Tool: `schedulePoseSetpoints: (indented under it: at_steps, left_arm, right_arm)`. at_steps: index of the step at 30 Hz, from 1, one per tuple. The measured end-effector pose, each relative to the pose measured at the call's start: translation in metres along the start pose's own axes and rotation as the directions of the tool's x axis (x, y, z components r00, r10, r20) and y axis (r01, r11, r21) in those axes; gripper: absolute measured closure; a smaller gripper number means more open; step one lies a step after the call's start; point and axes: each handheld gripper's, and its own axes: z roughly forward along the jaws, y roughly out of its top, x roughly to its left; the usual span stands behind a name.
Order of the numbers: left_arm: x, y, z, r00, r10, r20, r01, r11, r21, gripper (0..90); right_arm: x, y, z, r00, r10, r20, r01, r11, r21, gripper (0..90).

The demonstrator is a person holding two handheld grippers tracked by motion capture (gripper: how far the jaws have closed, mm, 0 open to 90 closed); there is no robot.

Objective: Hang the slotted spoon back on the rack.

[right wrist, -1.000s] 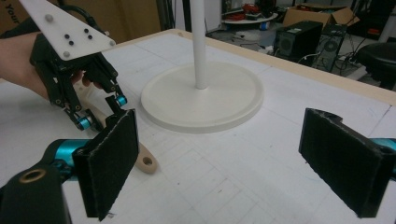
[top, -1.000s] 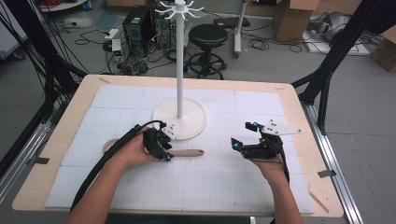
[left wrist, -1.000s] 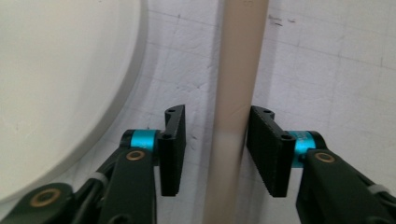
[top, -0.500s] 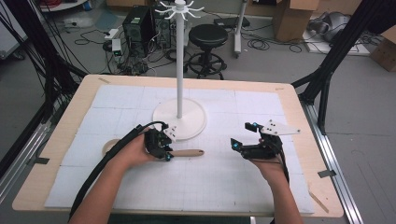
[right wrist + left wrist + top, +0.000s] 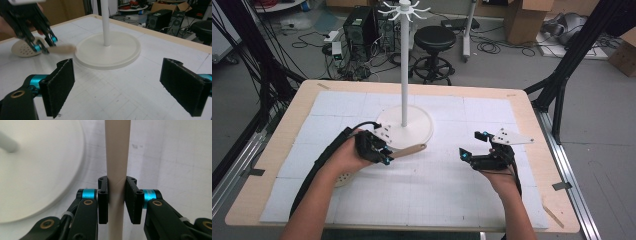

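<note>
A beige slotted spoon (image 5: 409, 149), smooth and matte like plastic or pale wood, is gripped by the left tool (image 5: 384, 156), whose ribbed black pads are clenched on its flat, straight handle. The oval spoon head, dotted with small round holes, is seen in the right gripper view (image 5: 23, 48) lying low on the bench behind the left tool (image 5: 42, 46). In the high view, the long axis of the spoon runs roughly from 8 o'clock to 2 o'clock, with the free handle end pointing toward 2 o'clock and ending just at the edge of the stand base (image 5: 419, 131). The spoon is located left of the bench middle, at about 7 o'clock from the stand.

The stand is made of smooth white material: a flat round disc with a raised rim, from which a thin straight pole (image 5: 404, 75) rises, topped by short curved hooks. The bench (image 5: 522, 107) has a pale wooden border and is covered by a white mat printed with a fine grid.

The right tool (image 5: 472, 145) is held released, with its rough, foam-like black pads spread wide apart over the mat at about 4 o'clock from the stand, and nothing is held between them.
</note>
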Motion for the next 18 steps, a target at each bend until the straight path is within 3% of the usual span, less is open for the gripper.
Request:
schedulePoseSetpoints:
  at_steps: [3,8,18]
  left_arm:
    - [0.002,-0.004,-0.023,0.9995,-0.03,-0.003,0.03,0.9963,-0.081,74.7]
    - [0.005,-0.006,-0.048,0.9985,-0.053,-0.016,0.05,0.986,-0.159,74.7]
    - [0.008,0.001,-0.073,0.9966,-0.081,-0.017,0.075,0.9721,-0.222,74.7]
  right_arm:
    - [0.001,0.0,0.001,1.0,0.002,-0.004,-0.002,1.0,0.004,11.5]
    - [0.001,0.0,0.002,1.0,0.0,-0.003,0.0,1.0,0.007,11.5]
    - [0.001,0.0,0.001,1.0,-0.002,-0.002,0.002,1.0,0.005,11.5]
